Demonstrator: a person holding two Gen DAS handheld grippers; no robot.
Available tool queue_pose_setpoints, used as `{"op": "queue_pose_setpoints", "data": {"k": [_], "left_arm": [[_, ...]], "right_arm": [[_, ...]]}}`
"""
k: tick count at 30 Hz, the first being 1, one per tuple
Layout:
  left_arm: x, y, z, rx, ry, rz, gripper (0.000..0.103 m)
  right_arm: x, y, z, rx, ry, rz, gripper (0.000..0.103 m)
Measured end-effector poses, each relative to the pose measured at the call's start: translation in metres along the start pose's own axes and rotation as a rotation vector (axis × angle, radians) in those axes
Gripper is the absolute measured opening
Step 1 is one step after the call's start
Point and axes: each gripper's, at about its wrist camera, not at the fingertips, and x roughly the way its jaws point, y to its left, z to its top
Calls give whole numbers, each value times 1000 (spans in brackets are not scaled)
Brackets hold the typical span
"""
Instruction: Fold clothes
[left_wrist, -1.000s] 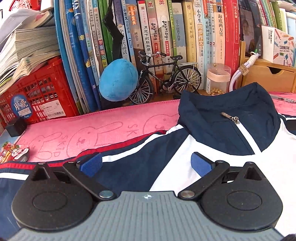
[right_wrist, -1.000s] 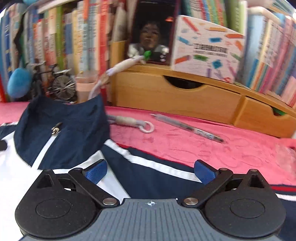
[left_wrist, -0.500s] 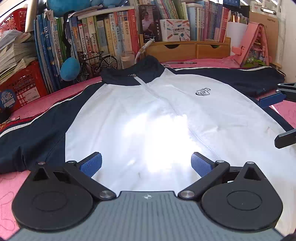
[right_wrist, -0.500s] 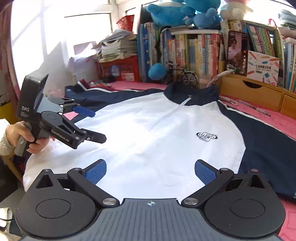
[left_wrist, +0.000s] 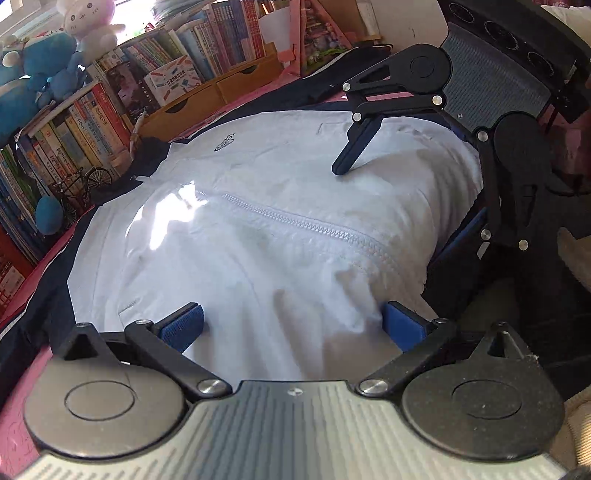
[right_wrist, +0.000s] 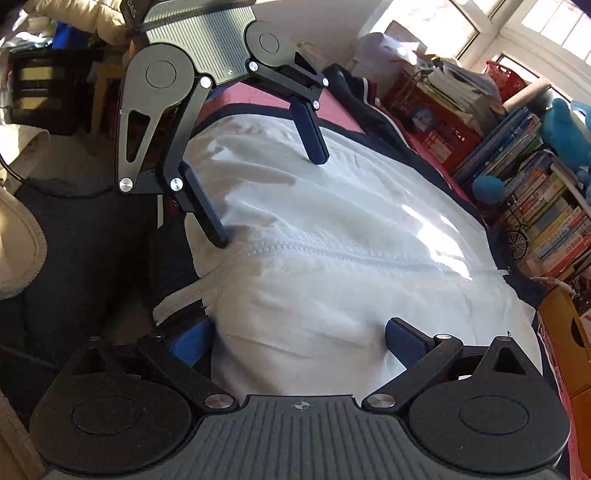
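Note:
A white jacket with navy sleeves and collar (left_wrist: 258, 206) (right_wrist: 369, 221) lies zipped and face up on the pink table cover (right_wrist: 258, 96). Its hem hangs at the near table edge. My left gripper (left_wrist: 291, 325) (right_wrist: 271, 201) is open at the hem, with white cloth bunched between its blue pads. My right gripper (right_wrist: 297, 338) (left_wrist: 391, 210) is open too, straddling the hem further along. One of its fingers rests on top of the cloth and the other sits at the hem edge. The two grippers face each other across the hem.
Rows of books (left_wrist: 74, 140), a model bicycle (left_wrist: 81, 184), a blue plush ball (right_wrist: 487, 188) and wooden drawers (left_wrist: 207, 92) line the far side. A red crate (right_wrist: 436, 129) stands at one end. Dark and beige fabric (right_wrist: 18, 236) lies beyond the near edge.
Both grippers have pulled back from the collar end and dropped to the hem, turning toward each other. They stayed open, and hem cloth now sits between their fingers.

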Motion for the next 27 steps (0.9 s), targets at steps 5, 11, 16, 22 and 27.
{"op": "queue_pose_setpoints", "data": {"k": [5, 11, 16, 22, 27], "left_arm": [[-9, 7, -26, 16, 2, 44, 103], [-38, 23, -12, -113, 29, 42, 103], [-43, 45, 48, -212, -115, 28, 103], [32, 59, 114, -322, -84, 79, 103], [97, 56, 153, -434, -41, 39, 103]], "right_arm": [[-20, -14, -39, 150, 14, -4, 101], [-60, -28, -65, 356, 32, -37, 102], [-103, -67, -86, 570, -135, -151, 103], [-123, -141, -164, 1018, -126, -451, 103], [-135, -188, -252, 1436, -110, -642, 103]]}}
